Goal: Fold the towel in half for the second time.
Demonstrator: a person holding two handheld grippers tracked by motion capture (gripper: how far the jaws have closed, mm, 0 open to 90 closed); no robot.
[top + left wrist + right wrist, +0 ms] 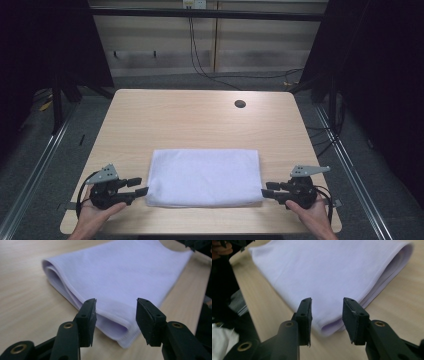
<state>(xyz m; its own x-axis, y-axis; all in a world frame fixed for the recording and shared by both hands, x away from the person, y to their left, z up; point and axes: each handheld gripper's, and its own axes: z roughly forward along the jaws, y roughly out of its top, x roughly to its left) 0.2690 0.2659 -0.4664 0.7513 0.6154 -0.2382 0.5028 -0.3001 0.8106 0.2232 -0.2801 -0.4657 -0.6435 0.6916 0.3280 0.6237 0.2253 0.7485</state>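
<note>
A white cloth (205, 176), folded into a flat rectangle, lies on the near half of the wooden table (200, 115). My left gripper (142, 186) is at the cloth's near left corner, held low by a hand. In the left gripper view the cloth (120, 277) has its folded corner between the jaws of my left gripper (116, 312), which stand open and clear of it. My right gripper (265, 189) is at the near right corner. In the right gripper view that corner of the cloth (327, 270) lies between the jaws of my right gripper (327, 310), also open and not touching.
A round cable hole (240, 104) is in the table's far right part. The table's front edge runs just behind both hands. Black cables (200, 65) trail on the floor beyond the table, and metal rails (35, 165) run along both sides.
</note>
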